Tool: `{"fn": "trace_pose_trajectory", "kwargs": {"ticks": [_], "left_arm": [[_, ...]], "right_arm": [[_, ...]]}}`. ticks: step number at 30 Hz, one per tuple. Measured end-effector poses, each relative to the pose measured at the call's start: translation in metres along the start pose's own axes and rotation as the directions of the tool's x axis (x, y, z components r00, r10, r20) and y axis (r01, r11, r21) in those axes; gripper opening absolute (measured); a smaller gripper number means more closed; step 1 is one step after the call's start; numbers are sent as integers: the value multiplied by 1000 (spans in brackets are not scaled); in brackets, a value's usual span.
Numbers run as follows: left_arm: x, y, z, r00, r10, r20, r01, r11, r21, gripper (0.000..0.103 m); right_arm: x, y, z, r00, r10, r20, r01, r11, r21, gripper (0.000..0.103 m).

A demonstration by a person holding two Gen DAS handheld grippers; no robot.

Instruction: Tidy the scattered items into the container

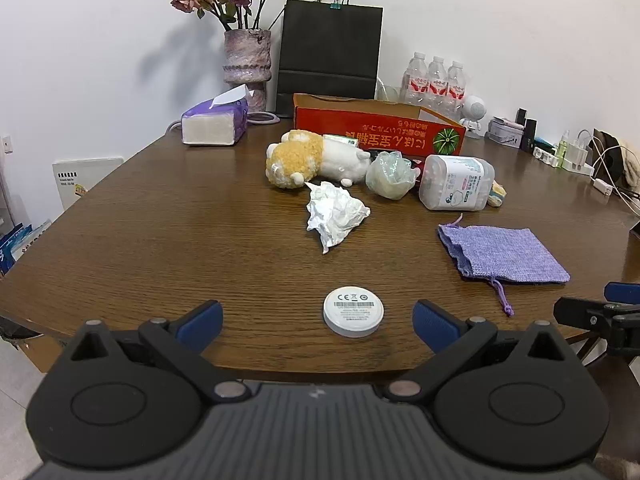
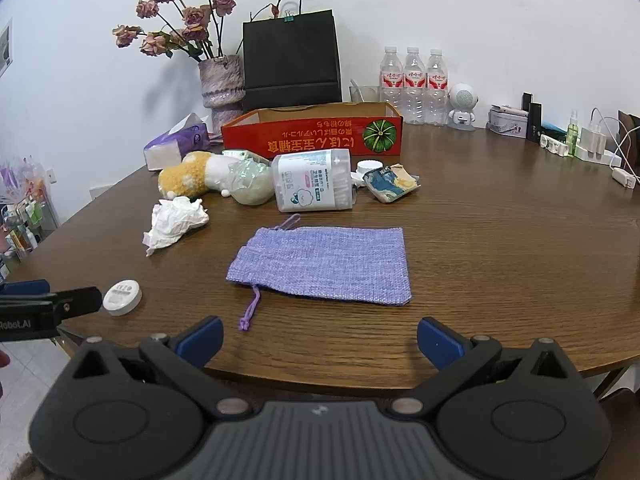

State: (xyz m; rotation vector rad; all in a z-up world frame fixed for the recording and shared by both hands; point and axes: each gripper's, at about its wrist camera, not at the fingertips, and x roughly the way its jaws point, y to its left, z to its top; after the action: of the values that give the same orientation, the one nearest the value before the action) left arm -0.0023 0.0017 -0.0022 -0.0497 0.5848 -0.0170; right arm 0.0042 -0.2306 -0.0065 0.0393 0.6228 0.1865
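A red cardboard box (image 1: 360, 130) (image 2: 312, 140), open at the top, stands at the back of the table. Before it lie a plush toy (image 1: 312, 158) (image 2: 188, 178), a crumpled tissue (image 1: 334, 214) (image 2: 176, 220), a crumpled clear wrapper (image 1: 390, 174) (image 2: 250, 182), a cotton-swab tub (image 1: 456, 184) (image 2: 312, 186), a purple drawstring pouch (image 1: 502, 254) (image 2: 324, 266) and a white round disc (image 1: 353, 311) (image 2: 122, 297). My left gripper (image 1: 318, 326) is open, with the disc just ahead between its fingers. My right gripper (image 2: 320, 342) is open, just short of the pouch.
A small printed packet (image 2: 394, 182) and a white cap (image 2: 368, 167) lie right of the tub. At the back stand a tissue pack (image 1: 212, 122), a vase of flowers (image 1: 246, 64), a black paper bag (image 1: 328, 52), water bottles (image 2: 414, 84), a speaker and chargers. The wooden table (image 2: 500, 260) has its near edge below the grippers.
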Motion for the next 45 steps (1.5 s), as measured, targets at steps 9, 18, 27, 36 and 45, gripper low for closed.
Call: {"fn": "trace_pose_trajectory", "kwargs": {"ticks": [9,18,27,36,45], "left_arm": [[-1,0,1,1000,-8,2,8,1000,-1,103],[-1,0,2,1000,-8,1,8,1000,-4,103],[-1,1,2,1000,-11,-5,11,1000,-3,103],[1,0,-1,1000,-13,-14,13,1000,1,103],[16,-8,-2,999,-30,-40,31,999,25,103]], "right_arm": [[0,0,0,1000,-1,-1,1,1000,0,103],[0,0,0,1000,-1,-2,1,1000,0,103],[-1,0,0,1000,0,-5,0,1000,0,103],[1,0,-2,1000,1,-11,-1,1000,2,103],[11,-2,-3,1000,-25,-16,25,1000,3,103]]}}
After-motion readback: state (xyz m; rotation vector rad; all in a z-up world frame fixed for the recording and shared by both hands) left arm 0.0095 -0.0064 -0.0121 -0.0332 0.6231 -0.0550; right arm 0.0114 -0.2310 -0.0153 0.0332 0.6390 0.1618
